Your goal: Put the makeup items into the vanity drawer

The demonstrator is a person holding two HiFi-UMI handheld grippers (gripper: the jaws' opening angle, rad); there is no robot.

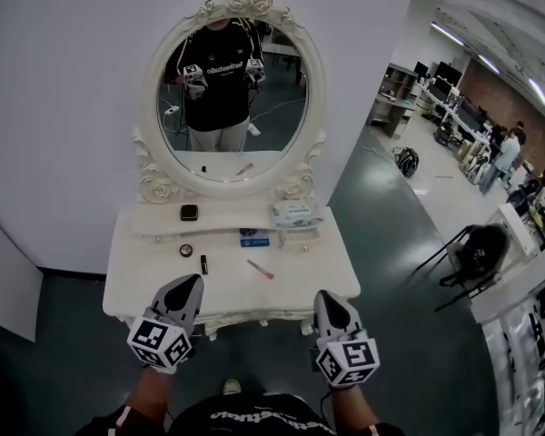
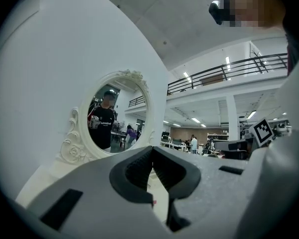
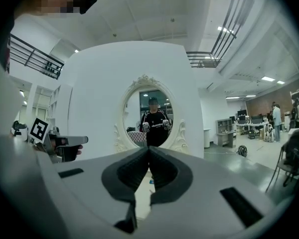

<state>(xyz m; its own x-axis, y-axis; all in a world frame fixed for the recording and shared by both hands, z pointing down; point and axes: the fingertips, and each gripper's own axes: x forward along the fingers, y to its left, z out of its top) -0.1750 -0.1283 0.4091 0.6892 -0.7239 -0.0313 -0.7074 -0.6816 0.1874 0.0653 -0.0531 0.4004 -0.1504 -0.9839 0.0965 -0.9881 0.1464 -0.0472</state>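
Left gripper [image 1: 193,282]: held nearest the camera at the lower left of the head view, its tip seen against the front part of the white vanity table [image 1: 127,284]. In its own view the jaws are pressed together at the tips, with nothing between them.

Right gripper [image 1: 326,297]: held alongside at the lower right, its tip seen at the table's front right edge. The jaws are likewise closed tip to tip and nothing is gripped.

Oval mirror [image 1: 232,98]: mounted upright at the back of the table in a carved white frame. Both grippers are pointed toward it, and the person and both grippers are reflected in it.

Makeup items, table top, none touched by either gripper:
- round compact [image 1: 186,250], left of centre;
- black lipstick tube [image 1: 203,264], just in front of the compact;
- pink pencil [image 1: 260,269], laid slantwise near the middle, apart from the rest;
- blue item [image 1: 254,241], behind the pencil at the foot of the raised shelf; its kind cannot be told.

Raised shelf [image 1: 154,218], below the mirror:
- black square compact [image 1: 189,213], at left;
- pale packet [image 1: 296,213], at right.

Surroundings: a dark floor [image 1: 391,225] and a black chair [image 1: 477,252] are seen well to the right.
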